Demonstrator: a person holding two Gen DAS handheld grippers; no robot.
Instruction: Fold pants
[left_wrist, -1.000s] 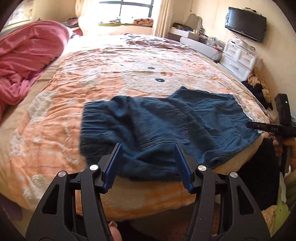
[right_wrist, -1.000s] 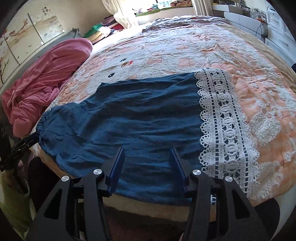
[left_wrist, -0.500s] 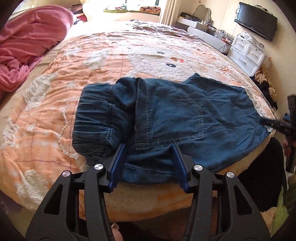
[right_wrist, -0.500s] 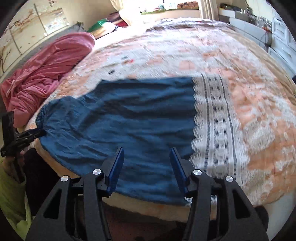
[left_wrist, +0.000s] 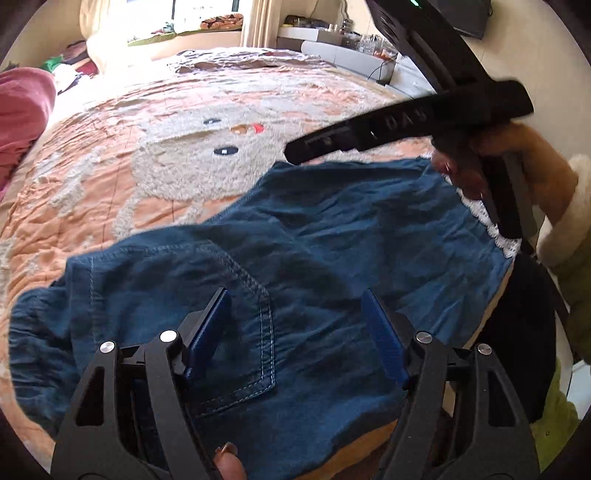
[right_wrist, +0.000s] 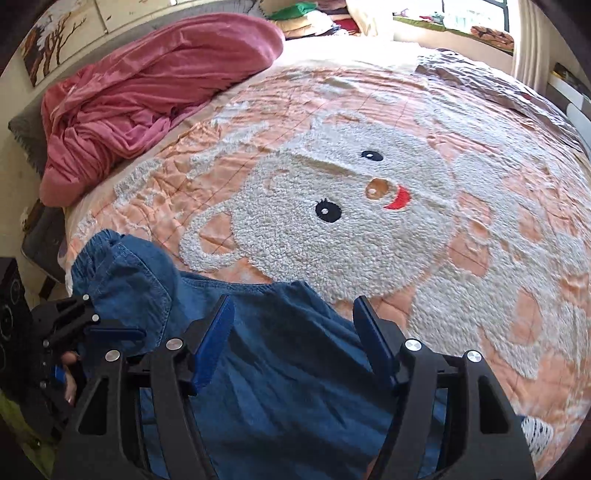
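Observation:
Dark blue denim pants (left_wrist: 314, 266) with a white lace hem (left_wrist: 476, 214) lie flat near the front edge of the bed. My left gripper (left_wrist: 295, 314) is open just above the back pocket (left_wrist: 236, 325), holding nothing. My right gripper (right_wrist: 293, 325) is open above the far edge of the pants (right_wrist: 295, 387), holding nothing. Its black body (left_wrist: 406, 125) crosses the upper right of the left wrist view. The elastic waistband (right_wrist: 110, 254) bunches at the left in the right wrist view, next to the left gripper's body (right_wrist: 70, 325).
The bed has an orange quilt (right_wrist: 498, 258) with a fluffy white bear face (right_wrist: 332, 206). A crumpled pink blanket (right_wrist: 147, 85) lies at the back left. Drawers and shelves (left_wrist: 351, 40) stand beyond the bed's far side. The bed's edge drops off just below the pants.
Both grippers have moved forward over the pants and closer together. The right gripper now hangs over the pants' far edge and looks at the bear face. Both stay open.

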